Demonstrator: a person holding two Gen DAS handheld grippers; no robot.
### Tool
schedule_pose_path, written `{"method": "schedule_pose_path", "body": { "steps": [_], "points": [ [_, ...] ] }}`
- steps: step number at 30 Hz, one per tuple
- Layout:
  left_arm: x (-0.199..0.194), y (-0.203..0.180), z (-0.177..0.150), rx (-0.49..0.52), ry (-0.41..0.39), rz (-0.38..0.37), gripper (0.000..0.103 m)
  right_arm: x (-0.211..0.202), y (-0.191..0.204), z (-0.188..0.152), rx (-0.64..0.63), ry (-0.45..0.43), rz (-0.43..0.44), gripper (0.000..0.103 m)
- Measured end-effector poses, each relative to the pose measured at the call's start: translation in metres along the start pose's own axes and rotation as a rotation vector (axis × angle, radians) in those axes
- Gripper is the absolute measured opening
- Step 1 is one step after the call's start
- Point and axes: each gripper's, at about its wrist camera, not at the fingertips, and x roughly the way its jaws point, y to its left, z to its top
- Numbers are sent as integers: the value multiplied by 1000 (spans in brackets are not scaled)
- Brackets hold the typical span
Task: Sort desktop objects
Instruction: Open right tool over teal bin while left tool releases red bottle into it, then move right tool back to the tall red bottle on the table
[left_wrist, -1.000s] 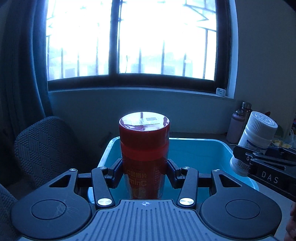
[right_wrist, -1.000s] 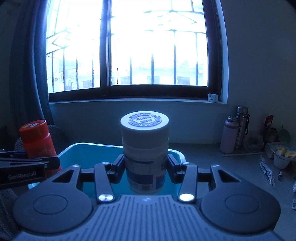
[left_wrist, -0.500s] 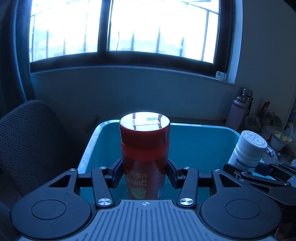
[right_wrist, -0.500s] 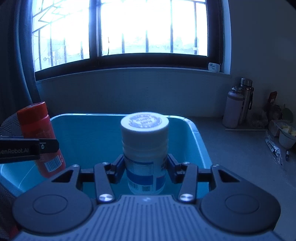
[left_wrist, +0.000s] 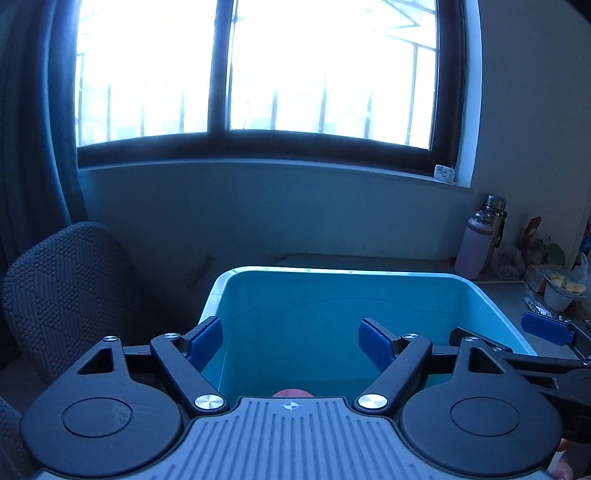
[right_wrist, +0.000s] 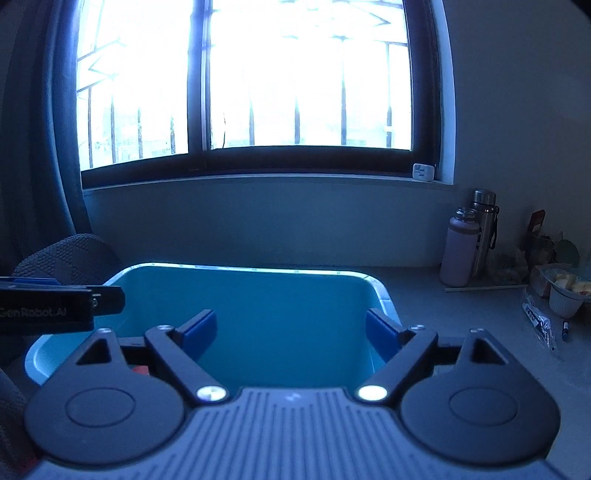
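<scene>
**A:** Red bottle (left_wrist: 291, 393) first: where did it end up? All I can make out is a small reddish cap.

**B:** That's it, low down inside the turquoise plastic bin (left_wrist: 369, 291), peeking out just over the grey ribbed body of the left gripper (left_wrist: 291, 341). The rest of it is hidden behind the tool. From the right side there is another scrap of red (right_wrist: 140, 370) showing through the linkage, down in the bin's left part.

**A:** And the white bottle?

**B:** I can't see it in either view.

**A:** So both tools are empty?

**B:** Yes. The left gripper's jaws have just been opening, and its 2 blue pads (left_wrist: 205, 341) stand well apart with only the bin's teal floor between them. The right gripper (right_wrist: 290, 334) is the same: jaws just swung apart, nothing between its blue pads (right_wrist: 197, 330). Both hang over the bin, side by side, tipped a little downward.

**A:** Can each see the other?

**B:** Partly. The right one's black arm and a blue pad poke in at the right edge of the left view, and the left one's black side bar crosses the left edge of the right view.

**A:** What else is about?

**B:** A pale pink flask (right_wrist: 461, 251) with a steel flask (right_wrist: 484, 229) just behind it on the grey desk (right_wrist: 443, 317), a white cup of food (right_wrist: 565, 293) further right, a dark woven chair back (left_wrist: 62, 291) left of the bin, and a bright barred window (right_wrist: 243, 81).
</scene>
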Motion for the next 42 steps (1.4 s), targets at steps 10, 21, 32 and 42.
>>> {"method": "schedule_pose_path", "body": {
  "steps": [10, 21, 32, 42],
  "points": [
    [-81, -31, -6, 1, -75, 1, 83, -84, -33, -2, 25, -92, 8, 87],
    [-179, -63, -114, -118, 23, -199, 103, -217, -91, -82, 43, -177, -117, 93],
    [-208, -76, -214, -206, 268, -77, 103, -236, -122, -182, 134, 1, -186, 93],
    [-210, -106, -254, -23, 283, -28, 103, -235, -117, -222, 96, 17, -203, 93]
  ]
}}
